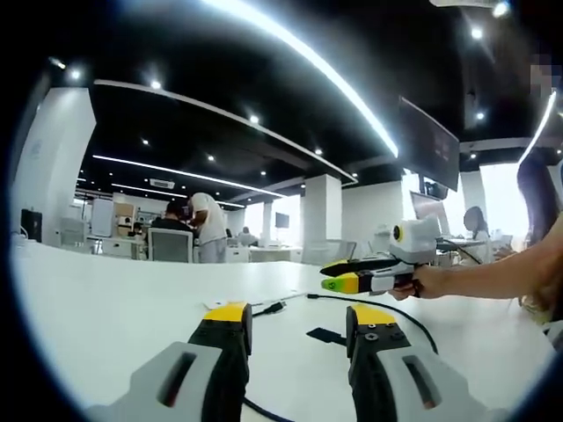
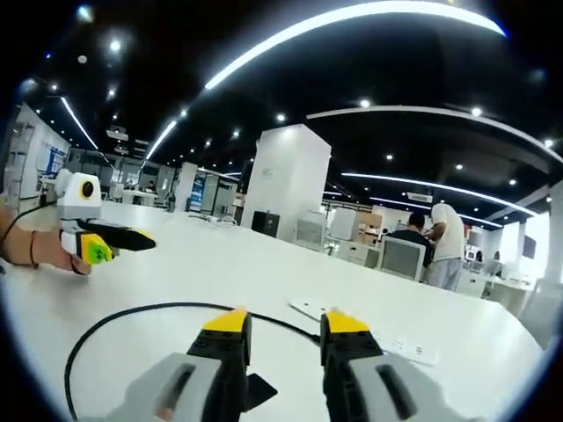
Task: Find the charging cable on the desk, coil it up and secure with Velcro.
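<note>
Left tongs [image 1: 297, 327] apart, right tongs [image 2: 283, 327] apart; black cable [image 2: 132, 309] on desk [image 2: 220, 264] just beyond both, ungripped.

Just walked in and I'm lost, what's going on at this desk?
A person holds a gripper in each hand over a white desk. A black cable lies loose on it, uncoiled, beside a small black strap and a white power strip. The left gripper and the right gripper both hover open, holding nothing. Coiling has not started. People work at other desks in the background.
</note>
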Action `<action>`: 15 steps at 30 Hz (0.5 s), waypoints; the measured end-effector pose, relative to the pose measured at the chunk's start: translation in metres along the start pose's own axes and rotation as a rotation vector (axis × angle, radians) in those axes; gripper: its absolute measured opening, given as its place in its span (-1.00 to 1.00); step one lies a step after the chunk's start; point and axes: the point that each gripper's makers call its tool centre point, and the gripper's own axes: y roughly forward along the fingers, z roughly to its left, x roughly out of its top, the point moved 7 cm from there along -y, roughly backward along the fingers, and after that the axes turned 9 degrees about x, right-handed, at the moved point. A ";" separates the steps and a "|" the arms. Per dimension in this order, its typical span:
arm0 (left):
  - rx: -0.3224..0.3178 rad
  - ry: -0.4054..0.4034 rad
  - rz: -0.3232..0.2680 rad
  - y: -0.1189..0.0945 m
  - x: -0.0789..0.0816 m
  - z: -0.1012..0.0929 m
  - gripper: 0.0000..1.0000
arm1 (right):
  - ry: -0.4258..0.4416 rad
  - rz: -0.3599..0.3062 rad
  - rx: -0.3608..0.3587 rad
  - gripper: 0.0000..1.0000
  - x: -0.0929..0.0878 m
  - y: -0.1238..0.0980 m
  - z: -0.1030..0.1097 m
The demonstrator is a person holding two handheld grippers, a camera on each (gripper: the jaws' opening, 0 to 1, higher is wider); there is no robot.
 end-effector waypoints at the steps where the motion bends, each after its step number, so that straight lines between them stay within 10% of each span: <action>1: 0.001 0.001 0.000 0.000 0.000 0.000 -0.13 | 0.001 0.004 0.000 -0.35 -0.001 0.001 -0.001; 15: -0.004 0.023 0.007 0.000 0.002 0.002 -0.13 | 0.014 0.050 0.010 -0.35 -0.011 0.017 -0.011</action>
